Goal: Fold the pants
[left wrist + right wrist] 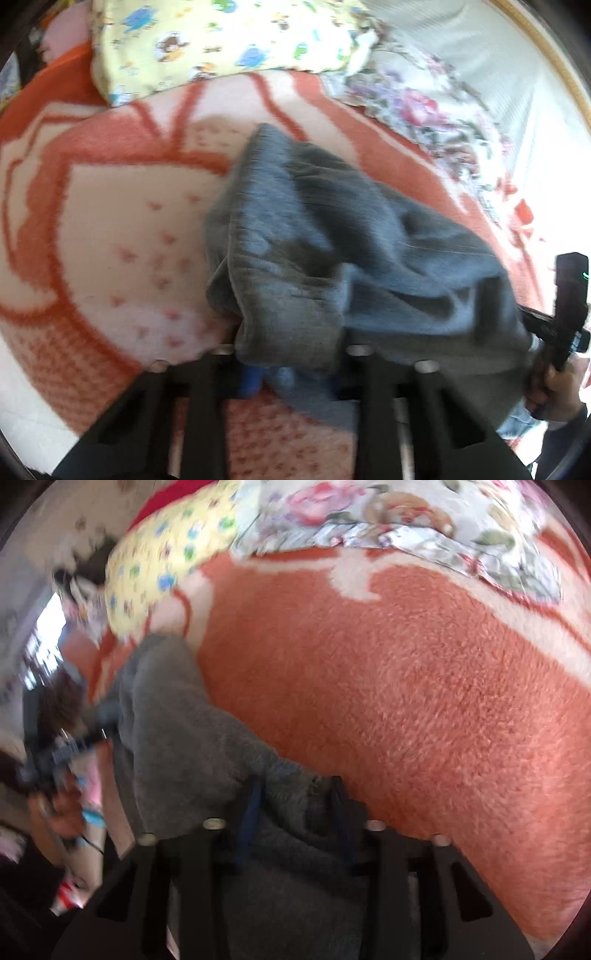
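Grey pants (332, 251) gripped by left gripper (288, 373) and right gripper (291, 805), lifted over bed blanket (406, 686). Risk judged: bunched cloth slipped from shallow grip, fold skewed.

Grey pants (332, 258) lie bunched on the orange-and-cream blanket (110, 221). The left gripper (291, 373) holds their near edge. A yellow pillow (221, 40) lies beyond the pants.
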